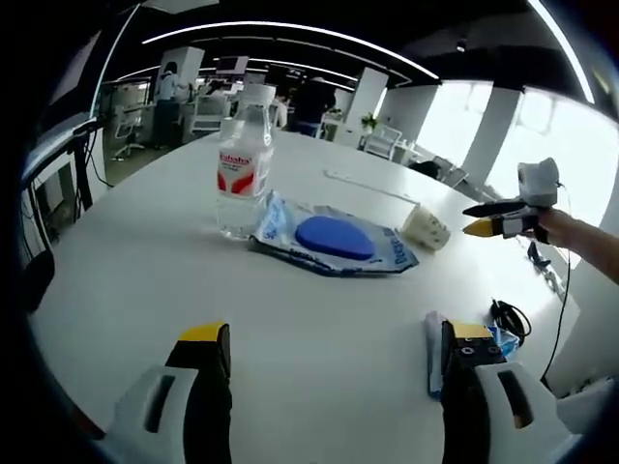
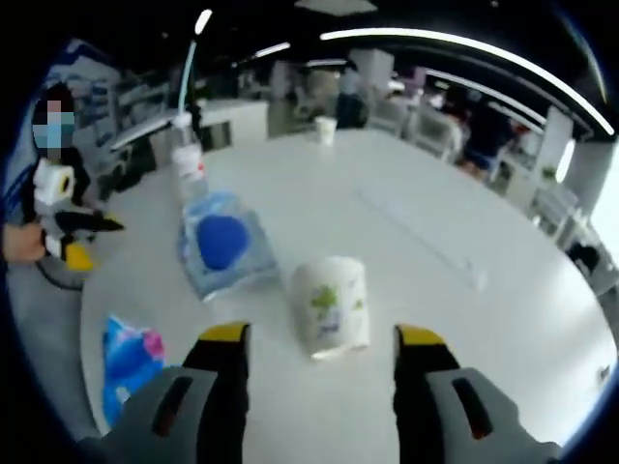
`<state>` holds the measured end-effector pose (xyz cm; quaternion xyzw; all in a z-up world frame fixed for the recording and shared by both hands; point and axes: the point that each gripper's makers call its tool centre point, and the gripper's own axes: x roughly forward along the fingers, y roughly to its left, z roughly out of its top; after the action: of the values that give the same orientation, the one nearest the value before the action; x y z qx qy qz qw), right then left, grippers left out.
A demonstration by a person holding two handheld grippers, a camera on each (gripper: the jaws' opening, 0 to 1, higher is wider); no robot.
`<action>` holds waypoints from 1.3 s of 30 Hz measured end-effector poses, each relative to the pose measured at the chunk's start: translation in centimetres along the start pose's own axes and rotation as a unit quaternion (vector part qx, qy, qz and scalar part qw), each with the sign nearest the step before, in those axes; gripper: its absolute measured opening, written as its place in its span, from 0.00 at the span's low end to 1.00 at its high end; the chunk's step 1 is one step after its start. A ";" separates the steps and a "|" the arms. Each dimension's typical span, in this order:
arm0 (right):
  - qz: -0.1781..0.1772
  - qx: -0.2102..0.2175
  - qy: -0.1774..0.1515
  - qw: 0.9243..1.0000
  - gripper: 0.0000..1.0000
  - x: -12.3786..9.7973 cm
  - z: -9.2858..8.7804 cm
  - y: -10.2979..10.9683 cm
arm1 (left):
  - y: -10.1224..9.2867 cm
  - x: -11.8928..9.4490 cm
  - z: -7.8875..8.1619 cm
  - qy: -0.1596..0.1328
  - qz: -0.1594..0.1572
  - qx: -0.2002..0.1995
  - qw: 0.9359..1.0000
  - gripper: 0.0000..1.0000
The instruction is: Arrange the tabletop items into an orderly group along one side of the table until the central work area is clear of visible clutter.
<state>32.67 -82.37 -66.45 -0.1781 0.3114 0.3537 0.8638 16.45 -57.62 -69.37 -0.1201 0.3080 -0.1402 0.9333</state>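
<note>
The right hand-held gripper (image 2: 322, 350) stands released, jaws spread and empty, directly before the paper roll (image 2: 330, 305), which lies on its side on the white bench (image 2: 464, 319). The roll sits between and just ahead of the jaw tips, its long axis running away from the gripper, roughly in line with the jaws; it carries a green printed motif, wording not legible. In my judgement this gripper is the nearer one to the roll and a straight advance would bracket it. The left hand-held gripper (image 1: 329, 346) is likewise released and holds nothing. Ahead of it stand the water bottle (image 1: 243, 164), upright, and, touching its base, the blue wipes pack (image 1: 332, 240), lying flat. The bottle's red-and-white label bears red lettering that I cannot read with confidence; print along the pack's edge is too blurred. A small blue-and-pink packet (image 2: 130, 353) lies near the bench edge, left of the right gripper's jaws. The central area is not yet clear.
</note>
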 end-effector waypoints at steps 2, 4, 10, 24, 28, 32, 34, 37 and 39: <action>0.007 -0.009 0.001 1.000 0.57 1.2 0.7 -0.3 | -0.1 0.0 -0.1 0.003 -0.001 0.002 1.000 0.89; 0.011 -0.029 0.012 0.999 0.57 2.8 1.1 -0.9 | -0.3 0.1 -0.1 0.002 -0.004 0.002 1.000 0.89; 0.019 -0.041 0.035 0.998 0.56 5.9 0.9 -2.2 | 0.0 0.1 -0.4 0.008 0.000 0.002 1.000 0.89; 0.037 -0.046 0.083 0.995 0.42 7.7 -2.3 -1.9 | 0.4 0.0 -0.3 0.004 0.007 -0.005 1.000 0.89; 0.034 -0.035 0.075 0.996 0.38 7.4 -2.0 -2.0 | 0.6 0.0 -0.3 0.003 0.009 -0.009 1.000 0.89; 0.019 -0.047 0.031 0.998 0.37 6.3 -0.9 -1.8 | 0.5 0.1 -0.3 0.003 0.007 -0.006 1.000 0.89; 0.018 -0.038 0.002 0.999 0.37 5.5 -0.1 -1.3 | 0.3 0.1 -0.3 0.004 0.005 -0.004 1.000 0.89; 0.014 0.093 -0.067 0.993 0.37 3.4 0.9 -0.5 | -0.1 0.2 -0.3 0.003 -0.002 -0.001 1.000 0.90; 0.005 0.117 -0.123 0.985 0.37 2.2 1.5 0.0 | -0.2 0.2 -0.2 0.003 -0.003 0.002 1.000 0.90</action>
<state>34.51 -80.48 -66.75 -0.0291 0.2426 0.3384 0.9087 16.42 -57.90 -69.62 -0.1188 0.3098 -0.1442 0.9323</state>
